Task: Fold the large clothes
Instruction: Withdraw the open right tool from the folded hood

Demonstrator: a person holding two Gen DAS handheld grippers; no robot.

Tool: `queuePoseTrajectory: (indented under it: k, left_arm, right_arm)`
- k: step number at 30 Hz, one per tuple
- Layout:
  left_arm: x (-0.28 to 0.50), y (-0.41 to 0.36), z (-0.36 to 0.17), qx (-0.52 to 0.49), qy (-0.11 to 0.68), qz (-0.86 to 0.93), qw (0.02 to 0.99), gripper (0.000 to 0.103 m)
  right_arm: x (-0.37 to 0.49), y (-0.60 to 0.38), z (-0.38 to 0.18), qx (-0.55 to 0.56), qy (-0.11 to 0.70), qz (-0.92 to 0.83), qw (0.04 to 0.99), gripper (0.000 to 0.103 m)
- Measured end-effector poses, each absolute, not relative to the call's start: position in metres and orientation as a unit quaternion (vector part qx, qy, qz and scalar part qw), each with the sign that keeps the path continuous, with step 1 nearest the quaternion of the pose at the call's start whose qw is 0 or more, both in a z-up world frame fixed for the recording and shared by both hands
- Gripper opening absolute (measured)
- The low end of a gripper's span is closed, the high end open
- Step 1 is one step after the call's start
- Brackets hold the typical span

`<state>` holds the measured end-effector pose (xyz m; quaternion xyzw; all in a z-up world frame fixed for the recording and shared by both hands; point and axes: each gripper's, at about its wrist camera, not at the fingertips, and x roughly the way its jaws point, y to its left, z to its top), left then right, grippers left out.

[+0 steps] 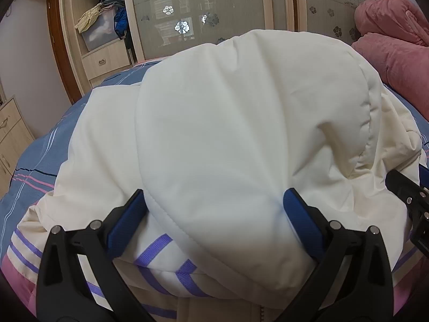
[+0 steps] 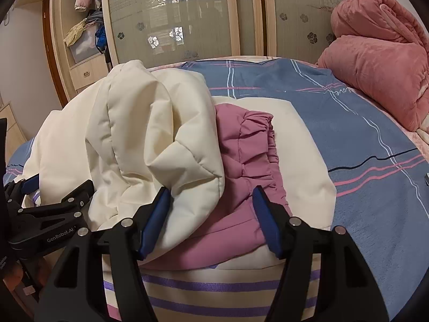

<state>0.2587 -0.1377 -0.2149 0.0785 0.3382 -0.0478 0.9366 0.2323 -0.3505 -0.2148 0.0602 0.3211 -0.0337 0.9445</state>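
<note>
Jacket (image 2: 128,139): one cream padded jacket with a pink-mauve lining (image 2: 241,166) and purple-striped hem (image 2: 214,287), lying on the bed (image 2: 335,112) at its near edge; this is the thing I am folding.

Left claw (image 1: 214,220): wide, its two blue pads (image 1: 126,222) at either side of a puffed fold of the jacket. The right pad dents the cloth, the left one lies beside a seam. I cannot tell if this is a true grip; I judge I am steadying the fold so it does not spring back.

Right claw (image 2: 211,222): jaws apart, two blue pads (image 2: 156,220) astride the corner where a cream flap lies over the lining. No pad presses the cloth, so I judge the flap is released and resting where it was laid.

Fold state: the left half is heaped high and the lining is exposed at right, so the jacket looks partly folded, not yet flat.

Placement: the jacket sits near so both claws reach it; the far and right of the bed are bare sheet.

Blanket (image 2: 380,61): one pink bundle, far right, well apart from the jacket.

Wardrobe (image 2: 171,18): one, far, with glass doors and an open shelf of clothes at left.

Count: two claws, four pads, one jacket, one blanket.
</note>
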Motion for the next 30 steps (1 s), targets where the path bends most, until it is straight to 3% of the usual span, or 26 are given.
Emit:
queuePoseTrajectory:
  k: [5,11,17,22,25,30]
  left_arm:
    - [0.256,-0.137,-0.210,0.078,0.333,-0.047,0.939,0.101]
    - [0.234,-0.129,-0.173,0.075,0.267,-0.045,0.960,0.101]
    - [0.265,-0.148,-0.146,0.083,0.259,-0.065,0.960,0.101]
    - [0.315,-0.186,-0.137,0.078,0.303,-0.094,0.945,0.101]
    - [0.359,-0.198,-0.176,0.059,0.398,-0.089,0.911,0.101]
    - [0.357,-0.179,-0.186,0.025,0.390,-0.101,0.915,0.101]
  right_arm:
    - [0.230,-0.352,-0.213,0.062,0.315,-0.031,0.946,0.065]
    - [0.208,-0.355,-0.191,0.083,0.252,-0.022,0.964,0.065]
    - [0.225,-0.357,-0.201,0.075,0.295,-0.036,0.952,0.065]
    - [0.224,-0.357,-0.204,0.076,0.297,-0.035,0.951,0.065]
    - [0.226,-0.359,-0.206,0.081,0.302,-0.030,0.949,0.066]
    - [0.227,-0.356,-0.206,0.070,0.303,-0.026,0.950,0.071]
